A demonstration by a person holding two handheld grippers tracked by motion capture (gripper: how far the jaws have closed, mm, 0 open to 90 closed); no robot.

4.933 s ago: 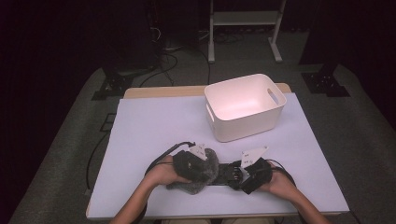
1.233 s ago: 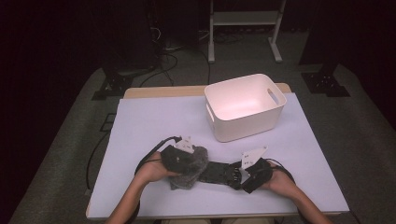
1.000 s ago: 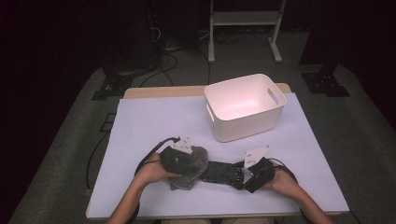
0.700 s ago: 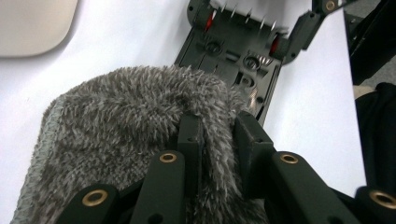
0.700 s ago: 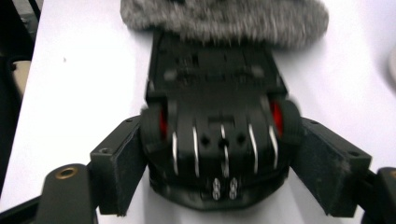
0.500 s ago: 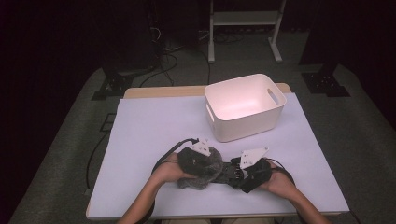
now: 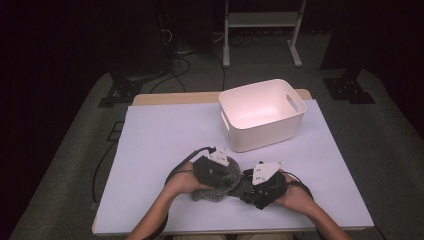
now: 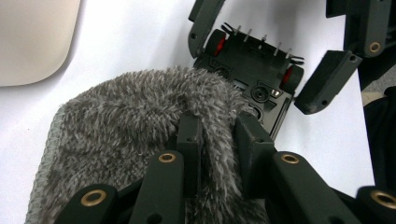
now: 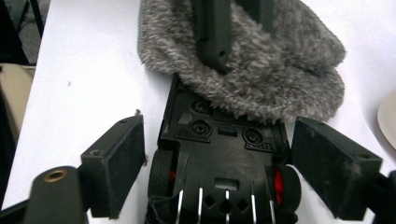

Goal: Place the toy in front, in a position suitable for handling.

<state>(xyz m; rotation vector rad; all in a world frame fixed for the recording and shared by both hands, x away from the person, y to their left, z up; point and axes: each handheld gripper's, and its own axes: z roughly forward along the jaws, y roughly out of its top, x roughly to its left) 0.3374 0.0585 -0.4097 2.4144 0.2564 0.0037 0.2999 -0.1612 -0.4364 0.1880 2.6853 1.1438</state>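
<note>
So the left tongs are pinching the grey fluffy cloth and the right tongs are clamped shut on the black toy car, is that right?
Not quite. The left tongs do pinch the grey fluffy cloth, but the right tongs are open: in the right gripper view their pads stand apart on either side of the black toy car without pressing it.

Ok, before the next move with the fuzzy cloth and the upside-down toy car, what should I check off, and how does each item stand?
1. Left gripper pinching the grey fuzzy cloth: ok.
2. Right gripper jaws open, straddling the toy car, pads off it: ok; they have just been opening.
3. Toy car fully covered by the cloth: not ok, its wheeled underside shows.
4. White bin upright, apart from the work: ok.
5. Bin contents: cannot tell.
</note>
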